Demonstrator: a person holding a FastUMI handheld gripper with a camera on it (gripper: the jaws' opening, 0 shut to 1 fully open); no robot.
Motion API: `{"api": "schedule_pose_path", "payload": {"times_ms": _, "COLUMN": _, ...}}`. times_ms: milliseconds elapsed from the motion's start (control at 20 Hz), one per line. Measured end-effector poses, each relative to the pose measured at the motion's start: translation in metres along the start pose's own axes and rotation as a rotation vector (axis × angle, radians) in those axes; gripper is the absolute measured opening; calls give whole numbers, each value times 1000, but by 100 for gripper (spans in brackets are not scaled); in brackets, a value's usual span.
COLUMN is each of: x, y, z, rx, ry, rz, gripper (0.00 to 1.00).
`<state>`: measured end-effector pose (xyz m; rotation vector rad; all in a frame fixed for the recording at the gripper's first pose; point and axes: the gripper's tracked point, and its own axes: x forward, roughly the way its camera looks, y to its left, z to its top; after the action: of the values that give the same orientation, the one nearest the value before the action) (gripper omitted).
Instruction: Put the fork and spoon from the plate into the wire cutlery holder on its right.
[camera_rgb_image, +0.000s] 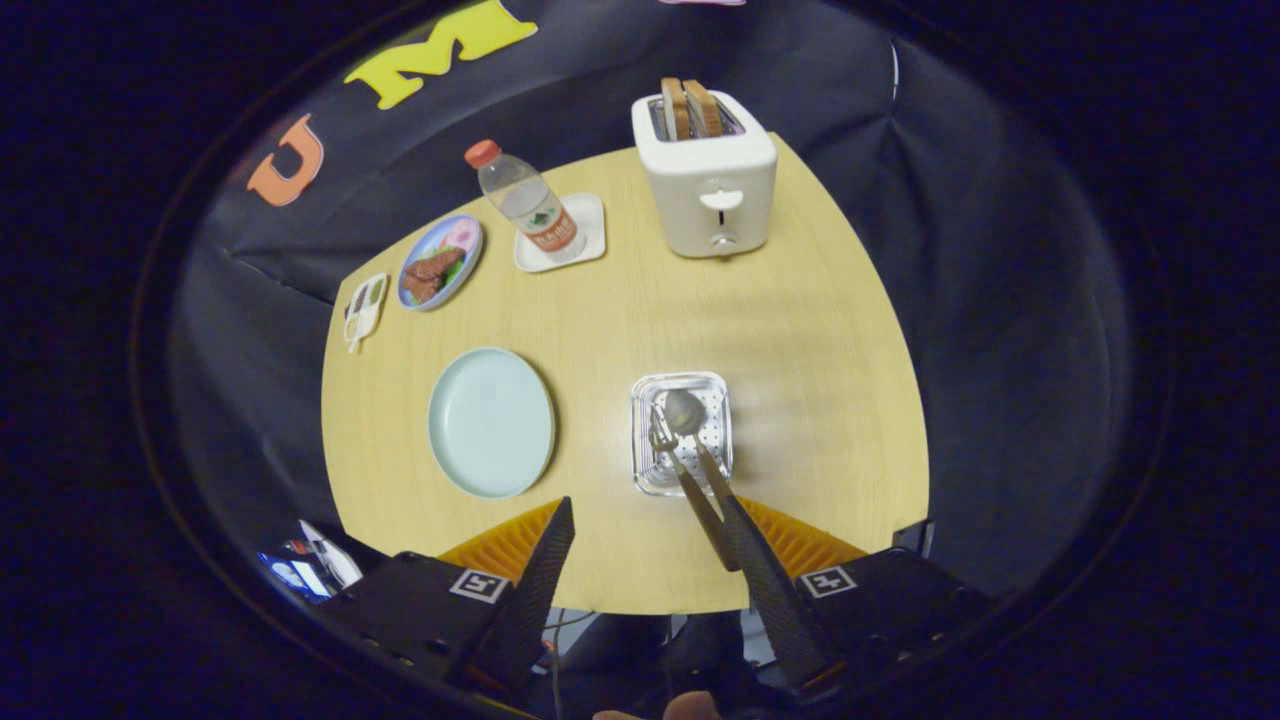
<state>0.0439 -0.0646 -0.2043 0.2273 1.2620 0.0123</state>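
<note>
Far left edge of the surface (620, 330): small white dish (365, 308) w/ dark bits in it. Just right of it, a patterned plate (441, 261) w/ brown food. Next, toward the far edge, a water bottle (526, 200) w/ red cap stands on a white coaster (585, 238). Far right corner: white toaster (708, 172), two bread slices (691, 108) sticking up from the slots.

Nearer row: pale blue plate (491, 421) sits bare toward the near left part of the surface. To its right, apart from it, the wire cutlery holder (682, 432) stands near the near edge. Fork (666, 445) and spoon (687, 415) both in the holder, heads toward the far side, handles leaning back over its near rim toward the right finger.

Tool (645, 545) hangs above the near edge, looking steeply down on the surface, held level. Fingers apart, wide gap, nothing between them. Left finger (545, 560) points at the gap between plate & holder; right finger (755, 570) lines up just behind the handles, contact w/ them can't be told.
</note>
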Motion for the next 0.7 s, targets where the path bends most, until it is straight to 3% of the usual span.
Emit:
{"api": "schedule_pose_path", "payload": {"times_ms": 550, "x": -101, "y": 71, "z": 82, "rx": -144, "ry": -675, "rz": 52, "gripper": 90}}
{"api": "schedule_pose_path", "payload": {"times_ms": 700, "x": -133, "y": 73, "z": 87, "rx": -183, "ry": -863, "rz": 22, "gripper": 90}}
